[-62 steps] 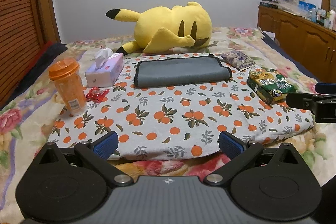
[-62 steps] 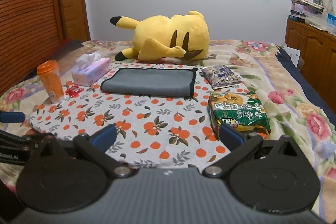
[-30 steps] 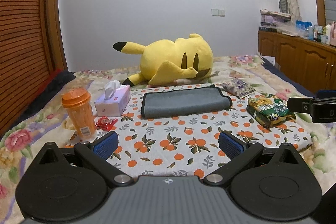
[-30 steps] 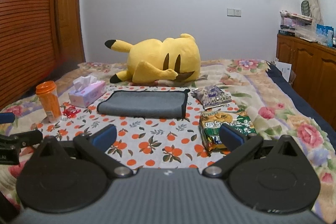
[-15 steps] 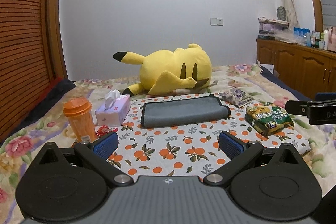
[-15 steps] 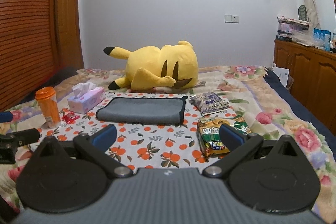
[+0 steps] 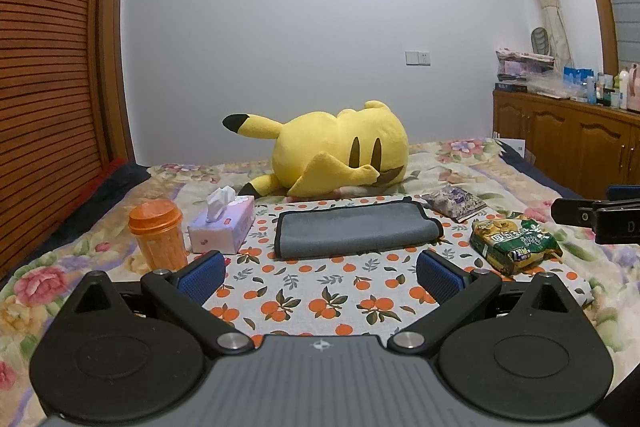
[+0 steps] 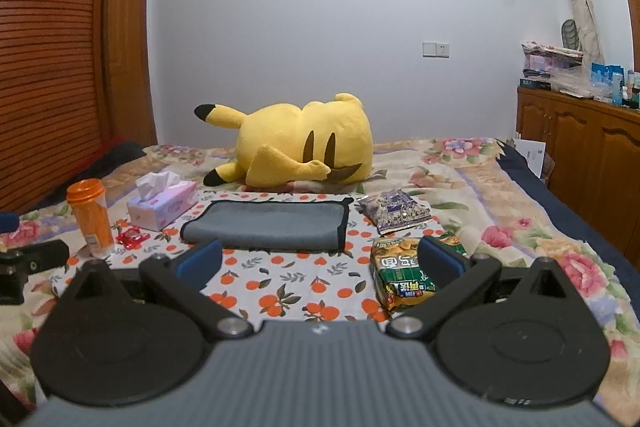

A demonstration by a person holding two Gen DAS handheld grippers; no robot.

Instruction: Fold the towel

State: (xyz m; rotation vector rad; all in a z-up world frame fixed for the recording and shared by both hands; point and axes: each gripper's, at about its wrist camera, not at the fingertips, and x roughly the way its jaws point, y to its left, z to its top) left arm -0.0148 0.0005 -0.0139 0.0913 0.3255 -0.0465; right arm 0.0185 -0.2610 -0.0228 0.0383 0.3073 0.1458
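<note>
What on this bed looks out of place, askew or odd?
The yellow plush toy lies tipped on its side behind the towel. A small red wrapper lies loose by the orange cup. The towel itself sits neatly folded.

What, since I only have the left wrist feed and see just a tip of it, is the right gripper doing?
Observer: The right gripper is open and holds nothing. The towel lies folded beyond its fingers.
Operator: Is there anything by the orange cup that my own finger hides?
Observer: Yes, a small red wrapper lies beside the orange cup, towards the tissue box.
Operator: Is the right gripper near the snacks?
Observer: In its view, its right finger overlaps the green noodle packet. I cannot tell whether they touch.
</note>
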